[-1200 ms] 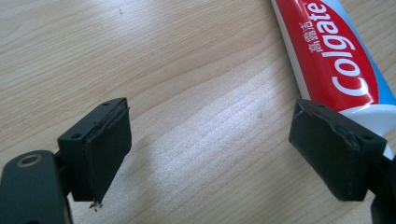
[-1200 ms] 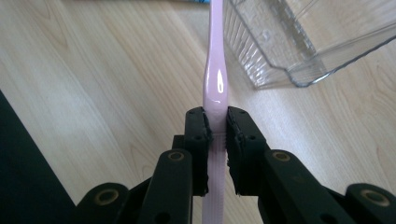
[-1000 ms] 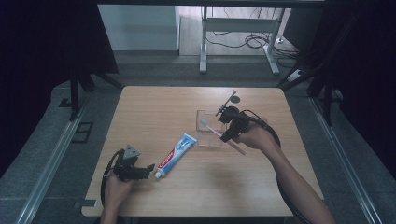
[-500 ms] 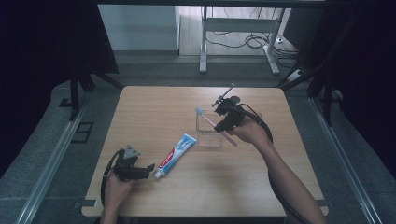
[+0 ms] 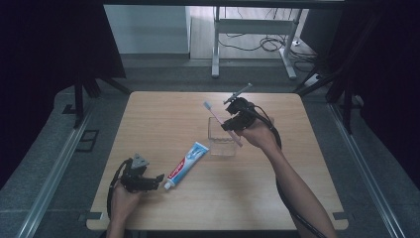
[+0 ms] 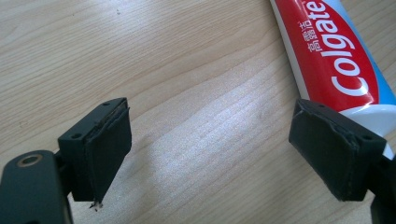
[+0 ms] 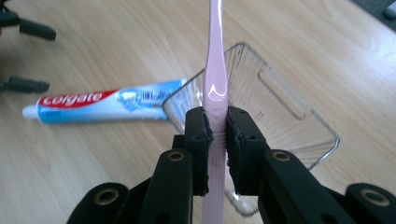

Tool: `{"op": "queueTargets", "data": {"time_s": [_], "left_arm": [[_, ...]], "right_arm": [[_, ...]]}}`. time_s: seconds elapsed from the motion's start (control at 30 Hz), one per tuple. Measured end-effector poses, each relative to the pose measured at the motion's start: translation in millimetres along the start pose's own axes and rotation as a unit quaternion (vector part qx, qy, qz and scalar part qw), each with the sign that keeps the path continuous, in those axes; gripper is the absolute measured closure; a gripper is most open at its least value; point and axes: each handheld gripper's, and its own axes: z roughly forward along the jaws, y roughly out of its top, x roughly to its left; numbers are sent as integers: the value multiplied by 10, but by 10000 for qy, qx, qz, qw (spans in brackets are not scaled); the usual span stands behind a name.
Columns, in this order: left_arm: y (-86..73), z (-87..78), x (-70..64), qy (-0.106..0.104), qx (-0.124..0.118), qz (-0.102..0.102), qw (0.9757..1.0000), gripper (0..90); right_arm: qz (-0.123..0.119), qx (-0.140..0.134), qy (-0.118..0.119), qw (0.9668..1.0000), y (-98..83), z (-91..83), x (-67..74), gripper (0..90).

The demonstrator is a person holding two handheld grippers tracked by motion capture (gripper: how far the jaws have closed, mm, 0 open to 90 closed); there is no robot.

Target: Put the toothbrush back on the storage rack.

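— Looking at the right gripper [image 5: 233,119], what do its fingers [image 7: 198,135] hold?

— They are clamped on a pink toothbrush [image 7: 215,88], gripping the handle partway along. In the right gripper view the handle runs straight up past the fingertips and also down behind them toward the gripper body. In the high view the brush slants, its bristled head up and away from the fingers, its other end low beside the person's right hand [image 5: 257,136].

— And what lies below those fingers?

— A clear plastic cup [image 7: 275,107] with ribbed walls stands on the worktop [image 5: 198,198], directly beyond and beneath the fingertips. The toothbrush is held over its open mouth; whether the low end touches the cup I cannot tell.

— What about the left gripper [image 6: 210,149]?

— Its fingers [image 6: 100,144] stand wide apart with only bare wood between them — nothing is gripped. It rests low over the worktop in the person's left hand [image 5: 121,203].

— Anything near them?

— A tube of toothpaste [image 6: 336,65], red, white and blue, lies flat just beyond the fingertip at the right of the left gripper view, its cap end partly hidden behind that finger. It lies outside the gap. From the right gripper's fingers, the tube lies off to the left, past the cup.
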Motion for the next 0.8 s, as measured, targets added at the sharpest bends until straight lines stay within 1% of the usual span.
{"op": "queueTargets", "data": {"time_s": [0.2, 0.33, 0.37, 0.5, 0.6, 0.63, 0.8], "left_arm": [[0, 4, -1, -7, 16, 9, 10000, 133], [0, 3, 0, -9, 5, 2, 10000, 133], [0, 2, 0, 2, 2, -5, 10000, 133], [-1, 1, -1, -10, 22, -12, 10000, 133], [-3, 1, -1, -12, 22, -20, 10000, 133], [-4, 1, -2, -13, 22, -33, 10000, 133], [-7, 3, -1, -20, 13, -48, 10000, 133]], "right_arm": [[8, -333, -52, 9994, 29, 39, -29, 788], [48, -554, -128, 9984, 43, 67, -44, 788], [81, -660, -139, 9977, 53, 81, -56, 788], [113, -752, -202, 9969, 63, 113, -68, 788], [155, -831, -284, 9960, 59, 183, -89, 788], [155, -831, -284, 9960, 59, 183, -89, 788], [164, -800, -374, 9960, 22, 307, -122, 788]]}}
